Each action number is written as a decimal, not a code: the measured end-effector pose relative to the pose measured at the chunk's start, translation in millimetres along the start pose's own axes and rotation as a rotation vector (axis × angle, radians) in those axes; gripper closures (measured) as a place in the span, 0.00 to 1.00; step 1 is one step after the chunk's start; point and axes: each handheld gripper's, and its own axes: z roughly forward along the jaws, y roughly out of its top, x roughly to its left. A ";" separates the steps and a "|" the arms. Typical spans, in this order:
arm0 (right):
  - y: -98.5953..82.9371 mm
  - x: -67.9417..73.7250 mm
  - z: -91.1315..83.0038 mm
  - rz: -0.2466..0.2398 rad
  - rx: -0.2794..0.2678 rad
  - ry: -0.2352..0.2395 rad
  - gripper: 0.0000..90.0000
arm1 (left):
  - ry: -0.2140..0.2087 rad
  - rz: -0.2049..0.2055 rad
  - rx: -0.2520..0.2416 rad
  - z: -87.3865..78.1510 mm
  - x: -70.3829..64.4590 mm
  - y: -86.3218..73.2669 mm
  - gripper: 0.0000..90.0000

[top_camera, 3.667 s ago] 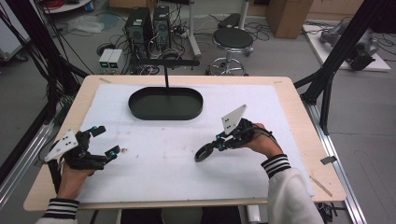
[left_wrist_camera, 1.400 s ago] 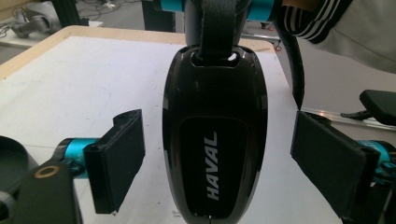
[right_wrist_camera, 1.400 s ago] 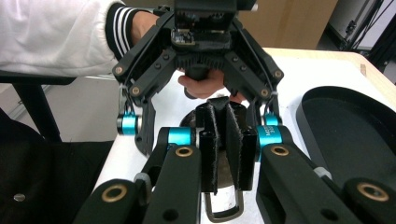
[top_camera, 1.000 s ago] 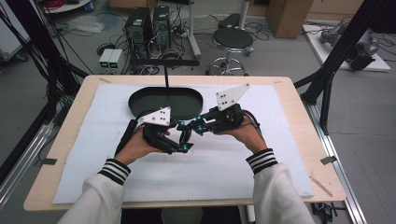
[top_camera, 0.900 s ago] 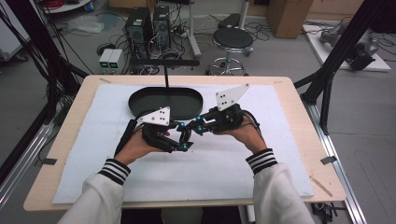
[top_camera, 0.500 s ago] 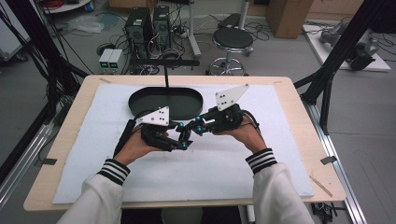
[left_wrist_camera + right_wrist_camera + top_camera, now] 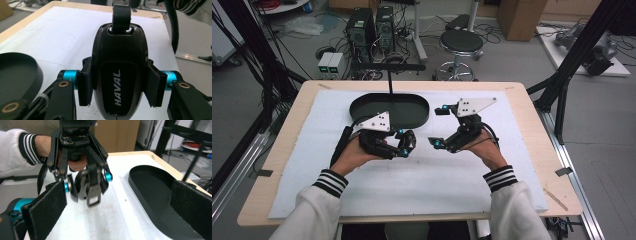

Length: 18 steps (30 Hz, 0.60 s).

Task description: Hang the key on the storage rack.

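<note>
Mid-frame, the left tongs [image 7: 406,146] clamp a black car key [image 7: 119,72]; the right tongs [image 7: 439,126] gape wide and empty beside it. Handover looks done; next, the tray [image 7: 412,117]

A robotics laboratory: a pale wooden table [image 7: 532,107] covered by a white foam sheet [image 7: 422,175] stands inside a frame of black metal struts [image 7: 577,55]. On the grey floor behind it sit two black desktop computer towers [image 7: 371,25], tangled black cables [image 7: 412,35], a round black stool [image 7: 461,42] and brown cardboard boxes [image 7: 517,15].
</note>
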 end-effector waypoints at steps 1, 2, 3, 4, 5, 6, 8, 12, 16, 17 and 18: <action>-3.0 -0.1 -4.0 0.004 0.006 -0.030 0.00 | 0.008 -0.003 0.004 -1.4 0.5 0.7 0.54; -5.7 -0.1 -7.1 0.012 0.005 -0.048 0.00 | 0.017 -0.005 0.008 -2.8 1.2 1.7 0.54; -8.9 -0.2 -10.8 0.023 -0.004 -0.064 0.00 | 0.028 -0.006 0.010 -4.5 1.7 2.7 0.54; -12.1 -0.1 -14.9 0.037 -0.017 -0.082 0.00 | 0.038 -0.001 0.008 -6.7 2.8 3.4 0.54; -15.8 0.2 -19.2 0.051 -0.038 -0.099 0.00 | 0.050 -0.004 0.005 -8.5 3.3 4.1 0.54; -18.7 0.1 -22.5 0.058 -0.050 -0.115 0.00 | 0.063 -0.009 0.005 -12.7 5.6 5.4 0.54; -27.4 1.3 -32.9 0.076 -0.072 -0.176 0.00 | 0.088 -0.021 0.002 -20.1 10.3 7.2 0.54; -41.6 4.4 -50.4 0.087 -0.093 -0.270 0.00 | 0.147 -0.049 0.001 -34.8 19.7 11.2 0.54; -54.8 10.2 -65.0 0.101 -0.122 -0.350 0.00 | 0.207 -0.083 0.016 -47.6 30.3 15.3 0.54; -58.2 11.5 -68.5 0.106 -0.132 -0.364 0.00 | 0.214 -0.087 0.021 -49.9 32.4 16.1 0.54; -60.7 12.8 -70.8 0.109 -0.134 -0.374 0.00 | 0.227 -0.096 0.023 -52.5 34.9 17.3 0.54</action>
